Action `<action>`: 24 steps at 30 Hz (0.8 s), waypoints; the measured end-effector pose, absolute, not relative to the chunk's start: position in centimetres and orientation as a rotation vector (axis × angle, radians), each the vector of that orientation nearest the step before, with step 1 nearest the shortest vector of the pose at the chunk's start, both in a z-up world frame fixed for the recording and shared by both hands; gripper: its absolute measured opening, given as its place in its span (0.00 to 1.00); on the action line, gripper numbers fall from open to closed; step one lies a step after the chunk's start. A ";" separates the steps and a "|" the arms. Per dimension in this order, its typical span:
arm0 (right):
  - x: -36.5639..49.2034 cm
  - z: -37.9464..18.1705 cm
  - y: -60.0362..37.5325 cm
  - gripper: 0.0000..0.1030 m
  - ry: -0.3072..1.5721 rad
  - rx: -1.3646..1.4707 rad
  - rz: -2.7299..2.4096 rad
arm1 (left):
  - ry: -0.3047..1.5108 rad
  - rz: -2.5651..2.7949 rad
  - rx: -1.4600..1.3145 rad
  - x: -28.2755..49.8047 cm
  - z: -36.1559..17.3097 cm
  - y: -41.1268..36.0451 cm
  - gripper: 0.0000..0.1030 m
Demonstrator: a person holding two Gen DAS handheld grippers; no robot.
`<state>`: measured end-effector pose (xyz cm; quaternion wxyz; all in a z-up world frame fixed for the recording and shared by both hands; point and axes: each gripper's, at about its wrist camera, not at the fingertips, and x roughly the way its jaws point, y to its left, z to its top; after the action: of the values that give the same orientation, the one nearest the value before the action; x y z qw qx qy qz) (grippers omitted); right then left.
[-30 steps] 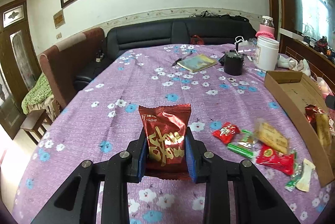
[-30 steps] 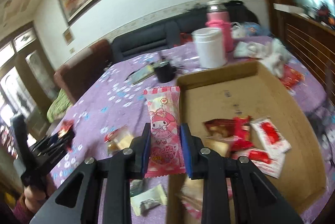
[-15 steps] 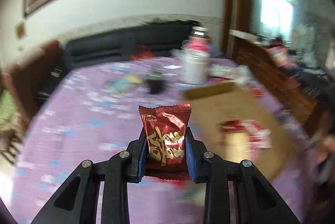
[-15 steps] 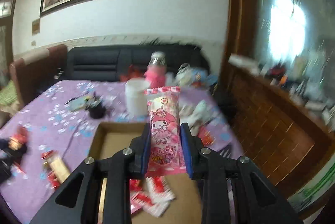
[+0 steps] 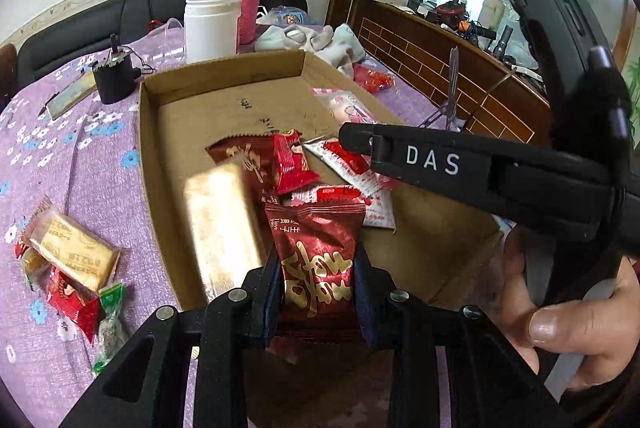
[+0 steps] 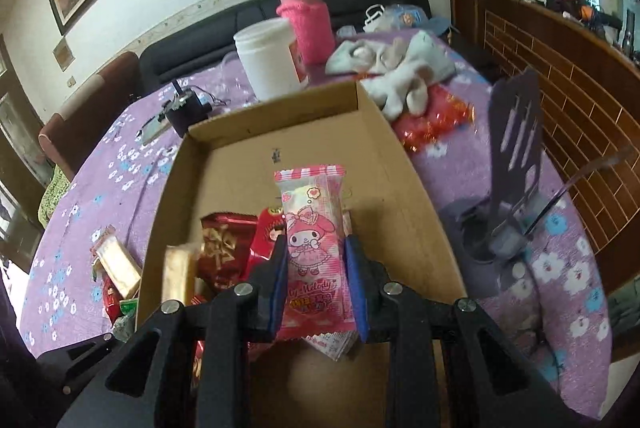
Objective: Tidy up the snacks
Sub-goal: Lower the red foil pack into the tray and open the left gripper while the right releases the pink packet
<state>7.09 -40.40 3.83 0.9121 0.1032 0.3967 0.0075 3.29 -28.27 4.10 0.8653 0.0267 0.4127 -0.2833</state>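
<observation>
both grippers are over the cardboard box (image 5: 224, 80), each carrying a snack. risk first: the right gripper (image 6: 316, 284) crosses in front of the left gripper (image 5: 316, 292) above the near right part of the box, so a simultaneous drop could knock the two tools together or flick a packet over the low wall onto the surface (image 5: 80, 156). the near end of the box is already piled with red packets (image 5: 292, 168) and a tan wafer bar (image 5: 222, 228), so a new packet landing on the heap may slide off toward the rim. the red foil is slick and held only by its lower half, so it could slip out early.

fingers: left fingers (image 5: 270, 292) are clenched on the red gold-print packet (image 5: 316, 256), narrow gap, packet upright and sticking out above the pads. right fingers (image 6: 278, 284) are clamped on the pink my melody packet (image 6: 316, 240), also upright, its lower crimped edge hanging below the pads. a pink packet seen past the right tool in the left wrist view is probably this same one, hard to be sure.

still outside the box, near the surface's left edge: a yellow cracker pack (image 5: 72, 252), a small red candy (image 5: 74, 304) and a green candy (image 5: 110, 320), touching in a small pile. the far half of the box floor is bare.
</observation>
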 end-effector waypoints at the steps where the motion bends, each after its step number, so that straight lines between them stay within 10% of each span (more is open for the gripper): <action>1: 7.3 3.7 -40.3 0.25 0.825 0.204 0.012 | 0.848 -0.594 0.061 3.2 4.1 -28.2 0.31; 10: 7.4 3.6 -40.0 0.26 0.828 0.182 -0.018 | 0.750 -0.592 0.112 2.2 4.6 -28.6 0.32; 14: 7.1 4.0 -40.1 0.33 0.812 0.185 -0.027 | 0.722 -0.595 0.112 1.6 5.0 -28.5 0.56; 24: 6.3 5.6 -40.9 0.33 0.726 0.229 -0.038 | 0.720 -0.598 0.066 1.3 6.3 -27.6 0.60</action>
<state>6.27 -40.93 5.64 0.9283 0.1117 0.3542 -0.0184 1.29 -27.59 6.29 0.8919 0.0317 0.3471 -0.2883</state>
